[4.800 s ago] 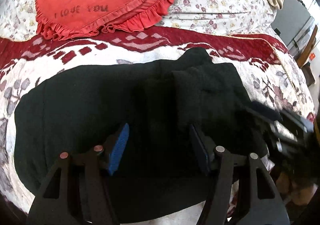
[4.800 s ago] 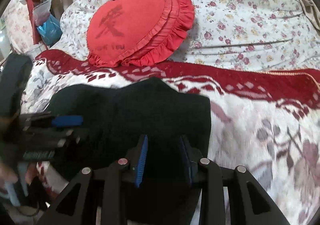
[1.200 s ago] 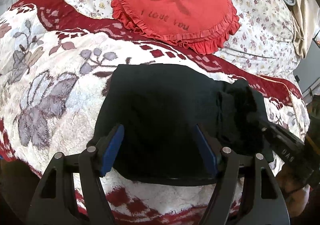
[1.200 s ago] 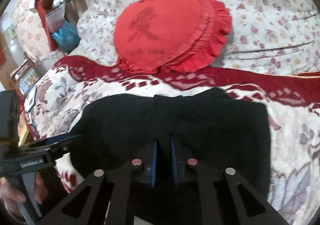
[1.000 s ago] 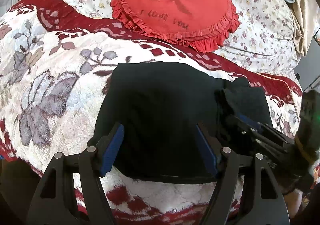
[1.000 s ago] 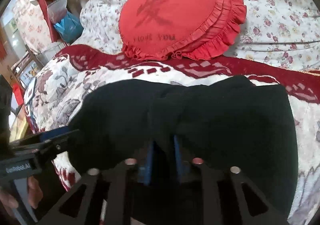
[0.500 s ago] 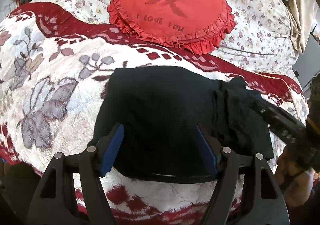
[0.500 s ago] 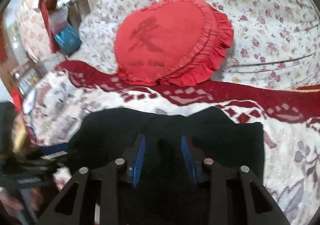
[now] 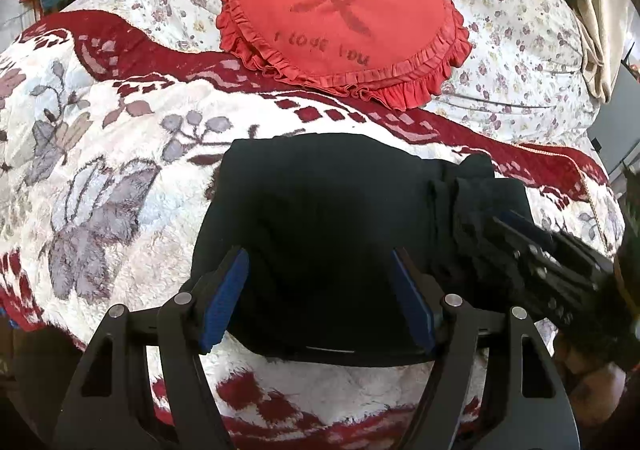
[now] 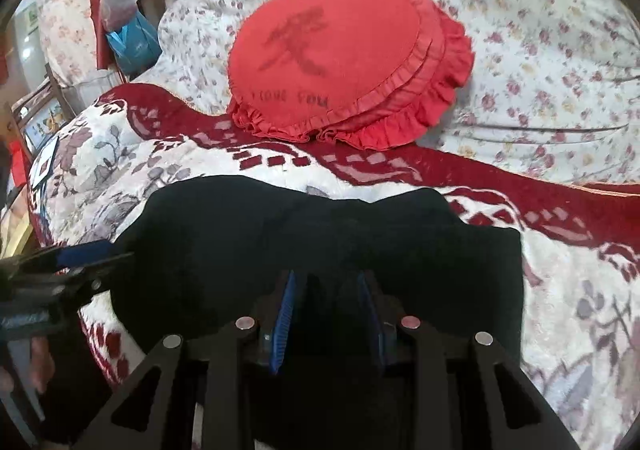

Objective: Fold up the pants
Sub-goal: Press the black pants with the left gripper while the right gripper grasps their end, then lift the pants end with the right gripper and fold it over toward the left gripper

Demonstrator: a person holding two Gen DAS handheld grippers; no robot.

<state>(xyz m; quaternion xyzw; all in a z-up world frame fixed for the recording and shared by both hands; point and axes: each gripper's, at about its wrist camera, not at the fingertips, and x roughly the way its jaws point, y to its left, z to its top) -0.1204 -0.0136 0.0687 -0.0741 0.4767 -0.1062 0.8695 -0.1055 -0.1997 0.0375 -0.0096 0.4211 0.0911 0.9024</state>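
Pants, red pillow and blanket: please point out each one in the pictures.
pants (image 9: pixel 320 218), left wrist view, flat middle of the folded black cloth
red pillow (image 10: pixel 332 62), right wrist view, centre of its face
blanket (image 9: pixel 100 154), left wrist view, bare flowered part

The near edge of the black pants (image 10: pixel 320 250) was hidden behind the right gripper (image 10: pixel 326 310) in the right wrist view, so whether cloth lay between its blue pads could not be told. In the left wrist view the right gripper (image 9: pixel 532 250) was blurred and cut off by the right edge. The left gripper (image 10: pixel 60 266) was blurred and cut off at the left edge in the right wrist view, its jaws unclear there
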